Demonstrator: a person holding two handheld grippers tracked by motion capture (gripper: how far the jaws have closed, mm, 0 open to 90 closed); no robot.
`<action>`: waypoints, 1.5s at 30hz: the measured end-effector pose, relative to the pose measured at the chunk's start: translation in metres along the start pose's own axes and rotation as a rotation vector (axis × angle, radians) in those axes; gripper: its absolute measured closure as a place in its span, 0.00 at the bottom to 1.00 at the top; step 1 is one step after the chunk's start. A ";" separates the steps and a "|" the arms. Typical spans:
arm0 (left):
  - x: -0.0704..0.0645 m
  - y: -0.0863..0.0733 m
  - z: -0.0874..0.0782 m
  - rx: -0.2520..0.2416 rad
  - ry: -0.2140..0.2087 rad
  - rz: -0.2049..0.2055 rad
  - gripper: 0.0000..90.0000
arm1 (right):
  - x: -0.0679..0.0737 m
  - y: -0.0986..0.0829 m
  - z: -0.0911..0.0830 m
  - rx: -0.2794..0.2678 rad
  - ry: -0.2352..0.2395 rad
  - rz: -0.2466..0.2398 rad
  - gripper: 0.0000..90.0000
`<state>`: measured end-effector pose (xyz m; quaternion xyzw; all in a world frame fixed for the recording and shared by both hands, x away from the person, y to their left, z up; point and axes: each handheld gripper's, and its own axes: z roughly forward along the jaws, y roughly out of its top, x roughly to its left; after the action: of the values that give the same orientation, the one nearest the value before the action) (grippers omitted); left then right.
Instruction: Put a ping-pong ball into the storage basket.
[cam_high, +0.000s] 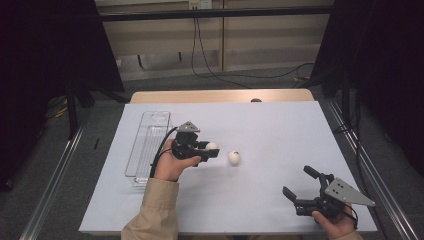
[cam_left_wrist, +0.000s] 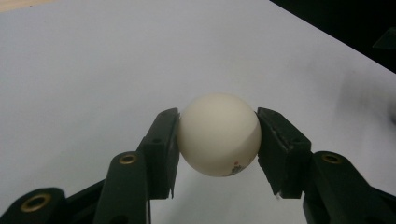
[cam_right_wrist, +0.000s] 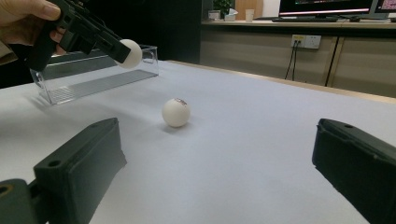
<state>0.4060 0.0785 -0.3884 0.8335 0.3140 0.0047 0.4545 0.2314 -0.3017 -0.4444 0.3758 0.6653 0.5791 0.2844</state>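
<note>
Ball (cam_left_wrist: 218, 135) looks like light, smooth, hollow ping-pong, pinched at its equator in left gripper (cam_high: 209, 149) above table nr clear tray (cam_high: 147, 145); grip gently, may slip; right gripper (cam_high: 299, 182) wide open, idle.

A lab or office set up for recording: black curtains (cam_high: 45, 60) flank the white-covered table (cam_high: 280, 120), aluminium rails (cam_high: 55, 165) run along the grey carpet, cables (cam_high: 200, 55) hang from wall sockets (cam_right_wrist: 303, 41), and monitors (cam_right_wrist: 322, 7) sit upper right.

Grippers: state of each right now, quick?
Left gripper: shut on a white ball, lifted off the table.
Right gripper: open, holding nothing.
</note>
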 end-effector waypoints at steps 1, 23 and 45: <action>0.001 0.000 -0.001 0.000 0.003 -0.002 0.57 | 0.000 0.000 0.000 0.001 0.001 0.000 0.01; 0.008 -0.001 -0.014 -0.017 0.030 -0.026 0.57 | 0.001 0.000 0.000 -0.003 0.002 -0.003 0.02; 0.015 -0.003 -0.024 -0.035 0.049 -0.048 0.57 | 0.001 0.001 0.000 -0.004 0.004 -0.005 0.02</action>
<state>0.4092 0.1057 -0.3804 0.8172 0.3449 0.0197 0.4614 0.2309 -0.3012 -0.4438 0.3722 0.6659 0.5804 0.2851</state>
